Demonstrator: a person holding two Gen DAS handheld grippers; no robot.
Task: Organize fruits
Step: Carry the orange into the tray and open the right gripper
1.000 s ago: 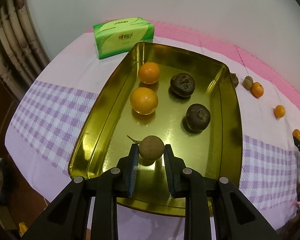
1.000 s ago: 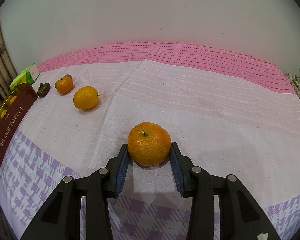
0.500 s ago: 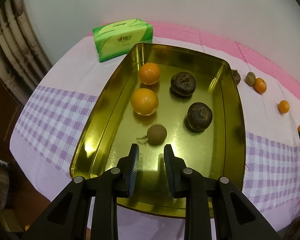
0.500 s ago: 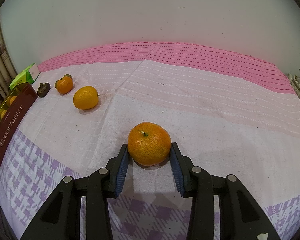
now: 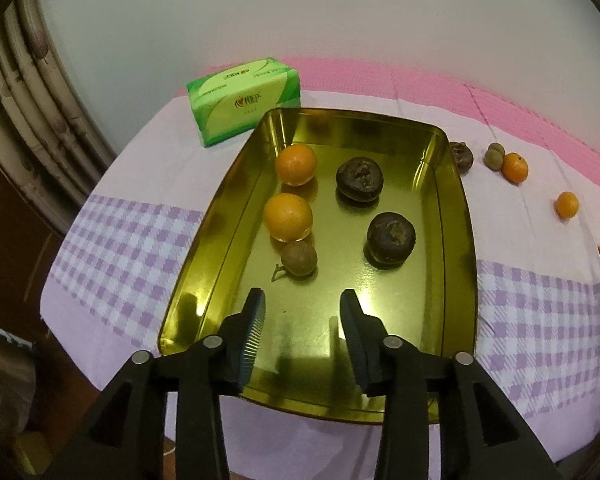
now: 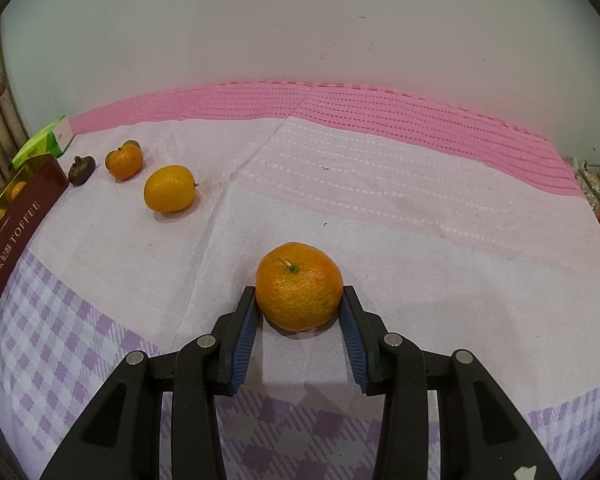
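Note:
A gold tin tray [image 5: 216, 216] holds two oranges [image 5: 288, 216], two dark brown fruits [image 5: 391, 236] and a small brown longan [image 5: 299, 259] lying against the nearer orange. My left gripper [image 5: 302, 294] hovers over the tray's near end with its jaws opening and nothing between them; the longan lies just beyond the fingertips. In the right wrist view my right gripper [image 6: 298, 290] is shut on a mandarin [image 6: 299, 280] that rests on the cloth, a pad pressing each side.
On the cloth lie an orange [image 6: 170, 188], a small mandarin [image 6: 125, 163] and a dark fruit [image 6: 82, 169], between the held mandarin and the tray's wall [image 6: 16, 232]. A green tissue pack [image 5: 244, 100] stands behind the tray. A wall runs along the table's far edge.
My left gripper let go of the longan, drew back and its jaws spread. The longan rolled away to rest against the nearer orange. The right gripper and its mandarin have not moved.

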